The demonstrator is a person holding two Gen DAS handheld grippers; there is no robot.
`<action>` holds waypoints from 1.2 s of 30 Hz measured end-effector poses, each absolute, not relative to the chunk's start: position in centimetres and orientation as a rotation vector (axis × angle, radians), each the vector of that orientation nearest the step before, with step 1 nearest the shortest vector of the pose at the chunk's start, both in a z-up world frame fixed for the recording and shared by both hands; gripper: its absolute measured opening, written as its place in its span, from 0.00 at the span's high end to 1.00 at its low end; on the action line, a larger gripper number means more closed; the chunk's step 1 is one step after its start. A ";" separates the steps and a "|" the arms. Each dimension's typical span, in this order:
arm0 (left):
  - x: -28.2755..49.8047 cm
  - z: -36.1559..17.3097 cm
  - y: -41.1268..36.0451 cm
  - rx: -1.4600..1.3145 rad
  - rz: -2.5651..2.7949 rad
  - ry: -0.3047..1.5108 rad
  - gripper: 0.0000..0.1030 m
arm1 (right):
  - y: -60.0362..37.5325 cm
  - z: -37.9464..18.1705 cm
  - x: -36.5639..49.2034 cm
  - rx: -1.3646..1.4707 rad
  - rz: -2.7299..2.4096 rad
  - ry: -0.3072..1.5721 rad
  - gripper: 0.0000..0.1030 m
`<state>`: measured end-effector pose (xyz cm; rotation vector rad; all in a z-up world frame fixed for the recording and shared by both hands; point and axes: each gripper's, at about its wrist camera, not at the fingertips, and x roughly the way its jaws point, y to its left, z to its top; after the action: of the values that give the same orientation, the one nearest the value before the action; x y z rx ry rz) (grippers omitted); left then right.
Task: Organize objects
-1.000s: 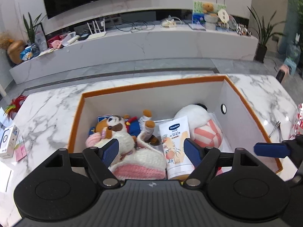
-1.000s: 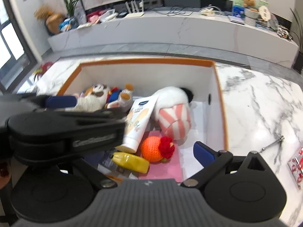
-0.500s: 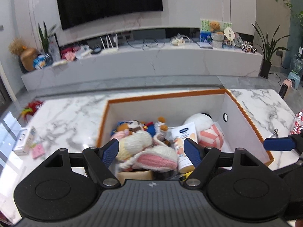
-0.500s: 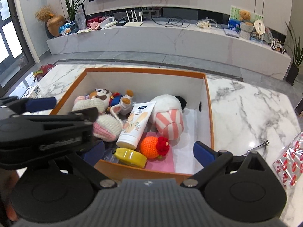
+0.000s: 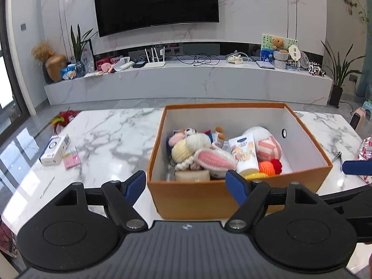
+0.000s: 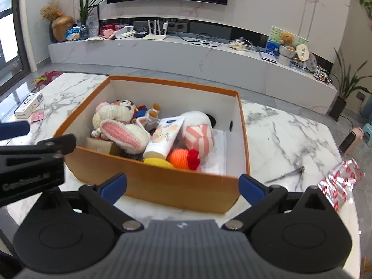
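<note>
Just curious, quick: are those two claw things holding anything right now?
Left gripper: open, holding nothing.
Right gripper: open, holding nothing.

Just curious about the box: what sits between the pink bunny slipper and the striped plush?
A white lotion tube leans between the slipper and the striped plush inside the box; both views show it.

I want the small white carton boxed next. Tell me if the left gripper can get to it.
Probably yes. The small white carton lies in the open on the marble table, left of the orange box, and the left gripper is open and empty, with nothing between them.
</note>
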<state>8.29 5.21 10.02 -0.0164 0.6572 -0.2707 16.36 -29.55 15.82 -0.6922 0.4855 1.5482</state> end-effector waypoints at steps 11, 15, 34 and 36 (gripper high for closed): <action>8.5 8.1 6.7 -0.079 -0.260 0.681 0.14 | -30.4 14.3 14.7 -0.713 1.541 0.517 0.01; 9.0 7.4 6.4 -0.076 -0.266 0.716 0.14 | -29.9 14.1 14.7 -0.704 1.526 0.533 0.01; 8.8 7.1 5.2 -0.029 -0.250 0.706 0.12 | -29.6 13.4 14.7 -0.725 1.523 0.536 0.01; 8.8 7.1 5.1 -0.027 -0.254 0.709 0.12 | -29.6 13.3 14.7 -0.729 1.523 0.534 0.01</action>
<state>8.85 5.10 7.09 -0.0265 0.7087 -0.2539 14.69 -29.59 13.33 -0.7287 0.5344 1.5234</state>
